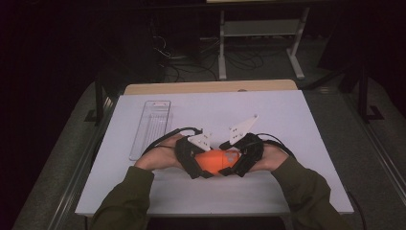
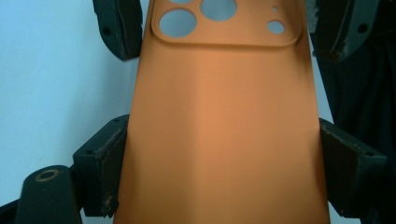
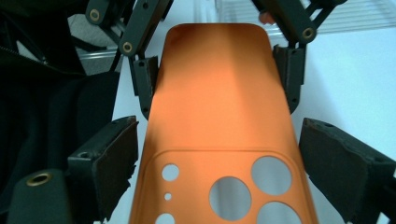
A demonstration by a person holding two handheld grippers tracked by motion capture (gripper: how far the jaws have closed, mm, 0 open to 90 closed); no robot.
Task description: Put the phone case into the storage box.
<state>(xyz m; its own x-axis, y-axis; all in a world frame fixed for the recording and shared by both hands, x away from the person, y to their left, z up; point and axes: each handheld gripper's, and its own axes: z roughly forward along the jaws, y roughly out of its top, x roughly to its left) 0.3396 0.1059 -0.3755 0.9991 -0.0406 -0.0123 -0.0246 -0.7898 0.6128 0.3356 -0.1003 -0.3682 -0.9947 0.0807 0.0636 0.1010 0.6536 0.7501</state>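
An orange phone case (image 1: pixel 218 162) hangs just above the white table, between my two grippers near the front edge. My left gripper (image 2: pixel 219 161) is shut on the case's plain end, its pads (image 2: pixel 109 163) pressed against both long edges. My right gripper (image 3: pixel 219 158) straddles the camera-cutout end (image 3: pixel 229 196) of the case. Its pads (image 3: pixel 116 163) stand beside the edges with a thin gap, so it is open. In the high view the left gripper (image 1: pixel 198 167) and right gripper (image 1: pixel 233 165) face each other across the case.
A clear plastic tray (image 1: pixel 152 127) lies lengthwise on the white table (image 1: pixel 287 124), left of and beyond my hands. A wooden strip (image 1: pixel 210 87) runs along the far edge. Cables and a white frame (image 1: pixel 258 28) stand on the dark floor beyond.
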